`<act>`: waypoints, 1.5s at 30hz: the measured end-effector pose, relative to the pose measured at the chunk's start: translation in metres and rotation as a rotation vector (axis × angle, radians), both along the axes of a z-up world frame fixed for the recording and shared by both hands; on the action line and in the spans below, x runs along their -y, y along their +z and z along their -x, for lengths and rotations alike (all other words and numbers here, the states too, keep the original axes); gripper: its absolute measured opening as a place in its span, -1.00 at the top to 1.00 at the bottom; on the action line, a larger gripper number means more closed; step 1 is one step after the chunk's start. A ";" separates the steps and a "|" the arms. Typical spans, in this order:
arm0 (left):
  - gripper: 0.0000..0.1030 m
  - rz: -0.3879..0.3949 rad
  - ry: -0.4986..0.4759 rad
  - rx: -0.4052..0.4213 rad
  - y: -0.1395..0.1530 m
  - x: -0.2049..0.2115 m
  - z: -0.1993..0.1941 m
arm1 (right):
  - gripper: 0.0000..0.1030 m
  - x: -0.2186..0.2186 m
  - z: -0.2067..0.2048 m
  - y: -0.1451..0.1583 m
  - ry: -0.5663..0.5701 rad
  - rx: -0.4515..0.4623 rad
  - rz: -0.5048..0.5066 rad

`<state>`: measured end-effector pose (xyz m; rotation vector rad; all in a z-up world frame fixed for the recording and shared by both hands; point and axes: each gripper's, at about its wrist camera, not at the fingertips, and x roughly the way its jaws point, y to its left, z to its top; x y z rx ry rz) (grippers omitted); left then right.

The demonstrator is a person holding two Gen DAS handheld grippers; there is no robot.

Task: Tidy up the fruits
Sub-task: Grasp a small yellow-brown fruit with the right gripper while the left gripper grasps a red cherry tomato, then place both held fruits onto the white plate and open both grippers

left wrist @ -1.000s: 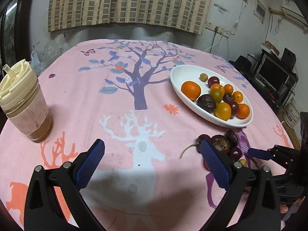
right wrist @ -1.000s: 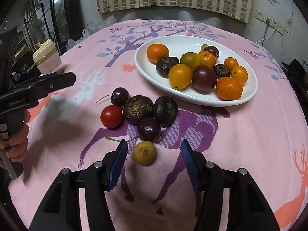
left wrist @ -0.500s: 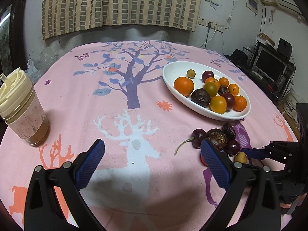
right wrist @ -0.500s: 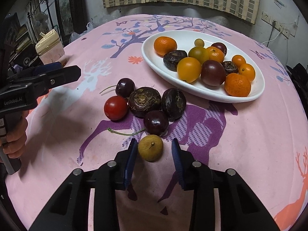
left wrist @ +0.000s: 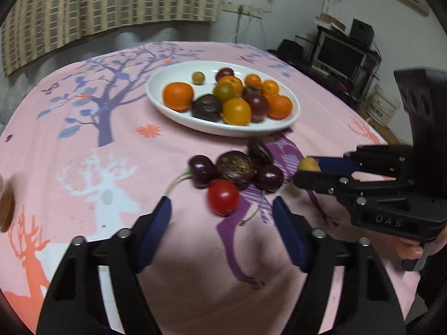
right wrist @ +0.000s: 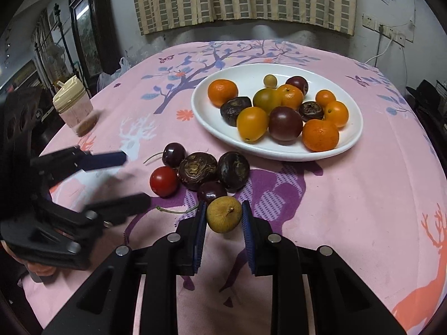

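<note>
Fruit in question is a small yellow-brown longan (right wrist: pixel 224 214), pinched between the blue pads of the right tongs (right wrist: pixel 223 217), which have just closed onto it and now press it from both sides; it sits at the near edge of the loose cluster on the worktop (right wrist: pixel 349 201), just on the near side of a dark cherry (right wrist: pixel 211 191) and close to touching it; beyond that cherry lie two wrinkled dark passion fruits (right wrist: pixel 215 169) side by side, with a red cherry tomato (right wrist: pixel 164 181) to their left and a second dark cherry (right wrist: pixel 174 154) with a stem farther back; past the cluster stands the white oval plate (right wrist: pixel 346 145), already carrying tangerines, a yellow and a green tomato, dark plums and passion fruits and one small longan; well left of the plate a lidded tumbler (right wrist: pixel 74 107) stands on the pink tree-and-deer cloth; the left tongs (left wrist: pixel 222 217) hover left of the cluster with the cherry tomato (left wrist: pixel 223 196) just ahead of their tips; their jaws have just been closing, stand about half open and grip nothing; a hand (left wrist: pixel 410 248) shows under the right handle.
</note>
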<state>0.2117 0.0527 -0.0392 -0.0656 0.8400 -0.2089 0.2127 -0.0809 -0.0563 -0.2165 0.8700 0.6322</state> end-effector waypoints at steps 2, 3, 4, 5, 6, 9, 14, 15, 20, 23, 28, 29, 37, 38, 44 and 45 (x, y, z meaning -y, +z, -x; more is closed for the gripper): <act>-0.05 -0.004 -0.012 -0.020 -0.006 0.007 -0.005 | 0.51 0.001 0.000 0.000 -0.005 -0.005 -0.002; 0.00 -0.008 -0.013 -0.024 -0.008 0.009 -0.007 | 0.51 0.001 0.000 -0.001 -0.006 -0.008 -0.002; 0.03 -0.011 -0.012 -0.026 -0.009 0.011 -0.009 | 0.51 0.001 0.000 -0.001 -0.006 -0.009 0.000; 0.03 -0.014 -0.007 -0.025 -0.009 0.011 -0.010 | 0.51 0.000 0.000 -0.001 -0.005 -0.008 0.002; 0.03 -0.018 0.001 -0.024 -0.009 0.012 -0.012 | 0.51 0.000 0.001 -0.001 -0.003 -0.007 0.003; 0.08 -0.020 0.012 -0.038 -0.011 0.012 -0.017 | 0.51 -0.001 0.002 -0.001 0.001 -0.005 0.002; 0.30 -0.021 0.014 -0.061 -0.017 0.012 -0.020 | 0.51 0.000 0.003 0.001 0.000 0.000 -0.001; 0.31 -0.020 0.018 -0.061 -0.017 0.011 -0.020 | 0.51 0.000 0.003 0.001 -0.001 0.001 -0.001; 0.45 0.002 0.038 -0.065 -0.018 0.006 -0.020 | 0.51 0.000 0.004 0.001 0.000 0.005 0.005; 0.45 0.000 0.043 -0.056 -0.014 0.004 -0.016 | 0.51 0.001 0.004 0.001 0.003 0.009 0.000; 0.45 -0.003 0.016 0.027 0.018 0.002 -0.014 | 0.51 0.011 -0.001 0.014 -0.044 0.084 -0.055; 0.45 -0.015 0.016 0.049 0.025 0.002 -0.018 | 0.51 0.015 -0.006 0.021 -0.075 0.122 -0.085; 0.46 -0.006 0.055 0.131 0.058 -0.001 -0.100 | 0.51 0.024 -0.081 0.034 -0.211 0.193 -0.182; 0.46 -0.013 0.059 0.130 0.057 0.001 -0.112 | 0.51 0.024 -0.090 0.033 -0.215 0.193 -0.186; -0.31 -0.032 0.124 0.074 0.040 0.003 -0.156 | 0.15 0.025 -0.116 0.024 -0.225 0.137 -0.223; -0.41 -0.019 0.146 0.089 0.041 0.000 -0.153 | 0.15 0.026 -0.112 0.027 -0.210 0.138 -0.229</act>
